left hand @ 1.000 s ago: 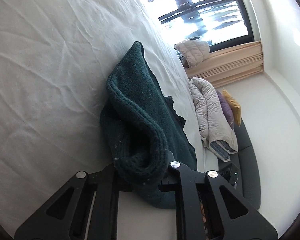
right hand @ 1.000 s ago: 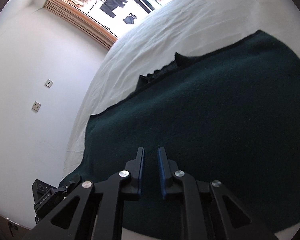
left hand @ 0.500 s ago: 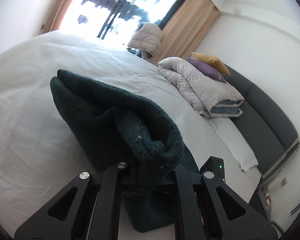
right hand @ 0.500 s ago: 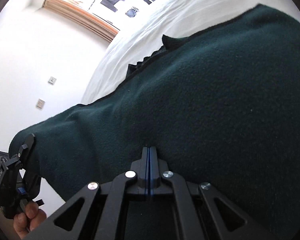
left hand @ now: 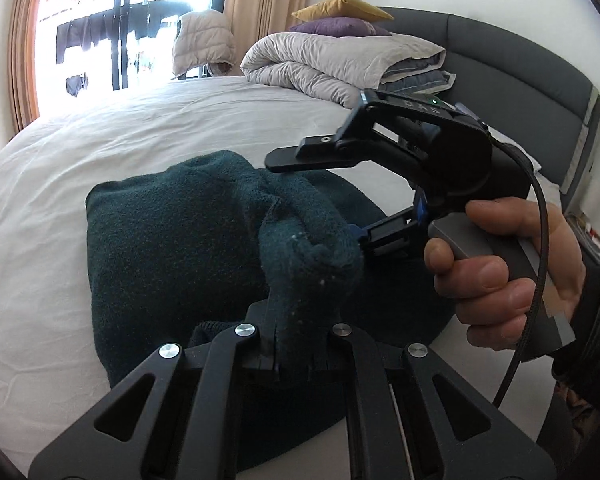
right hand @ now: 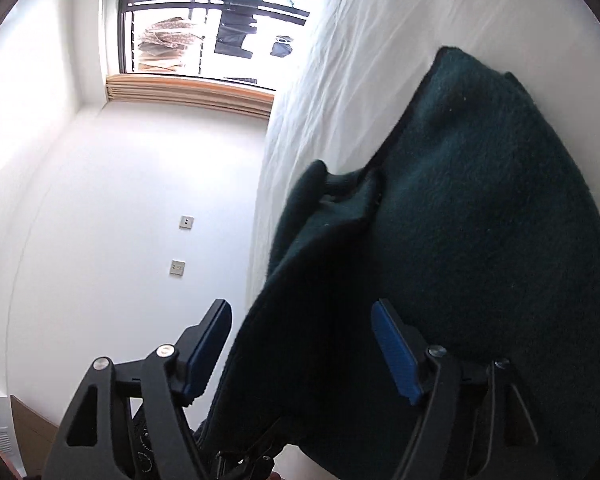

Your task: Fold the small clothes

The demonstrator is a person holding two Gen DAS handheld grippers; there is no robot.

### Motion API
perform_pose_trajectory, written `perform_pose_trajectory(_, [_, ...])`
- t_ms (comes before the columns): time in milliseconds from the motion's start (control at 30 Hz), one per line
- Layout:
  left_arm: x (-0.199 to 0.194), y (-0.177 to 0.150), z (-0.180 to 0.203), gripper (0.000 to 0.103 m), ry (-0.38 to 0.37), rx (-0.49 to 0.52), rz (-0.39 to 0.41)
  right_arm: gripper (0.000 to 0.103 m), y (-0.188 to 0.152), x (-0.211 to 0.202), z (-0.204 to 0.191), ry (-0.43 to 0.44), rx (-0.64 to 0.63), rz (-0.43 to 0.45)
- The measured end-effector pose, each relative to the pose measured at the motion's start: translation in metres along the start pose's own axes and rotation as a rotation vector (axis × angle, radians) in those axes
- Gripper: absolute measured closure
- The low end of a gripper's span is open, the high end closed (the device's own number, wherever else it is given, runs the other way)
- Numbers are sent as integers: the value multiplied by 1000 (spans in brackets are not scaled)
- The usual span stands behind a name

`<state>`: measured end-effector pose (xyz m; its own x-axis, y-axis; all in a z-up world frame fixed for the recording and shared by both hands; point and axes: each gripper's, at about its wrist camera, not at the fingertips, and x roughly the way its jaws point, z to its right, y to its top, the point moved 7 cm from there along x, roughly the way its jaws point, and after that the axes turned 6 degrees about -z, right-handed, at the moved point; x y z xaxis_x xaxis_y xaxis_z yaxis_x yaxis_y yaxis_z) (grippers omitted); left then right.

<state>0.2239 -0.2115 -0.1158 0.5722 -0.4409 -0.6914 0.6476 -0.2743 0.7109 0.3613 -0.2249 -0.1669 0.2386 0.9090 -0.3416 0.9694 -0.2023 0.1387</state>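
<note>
The left gripper pinches a bunched edge of the green sweater lying on the bed, while the right gripper is opening around that fold, closest to it.

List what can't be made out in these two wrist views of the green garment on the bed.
- Left wrist view: the left gripper fingertips, buried in the green garment's bunched edge.
- Left wrist view: the right gripper's lower finger, mostly behind that bunch.
- Right wrist view: the garment's near hem, cut off by the bottom edge.
- Either view: what kind of garment it is; too folded.
</note>
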Motion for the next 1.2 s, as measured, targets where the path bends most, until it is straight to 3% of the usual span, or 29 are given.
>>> perform_pose_trajectory(167, [9,-5,7,96,66,92,-17,29,7,12,-19,-81,-51,-24])
perform_pose_trajectory(300, [11,-13,18,96,114,169,-33,29,15,17,-30,-235,-116,-57])
perform_pose_trajectory(433, [13,-17,29,96,132,227,-36,31,23,30,-38,-301,-175,-102])
perform_pose_trajectory(500, [13,-24,33,96,137,249,-41,38,28,37,-37,-327,-189,-121])
perform_pose_trajectory(633, [14,-29,34,96,131,256,-55,76,25,33,-25,-394,-238,-108])
perform_pose_trajectory(667, [9,-31,36,96,130,255,-57,80,25,32,-24,-406,-253,-97])
perform_pose_trajectory(767, [12,-30,40,96,132,256,-60,87,29,23,-25,-441,-289,-60])
perform_pose_trajectory(967, [26,-12,47,96,117,282,-68,89,39,-1,-31,-533,-391,-18])
perform_pose_trajectory(1200, [39,3,57,96,80,336,-75,90,53,-27,-19,-567,-416,9])
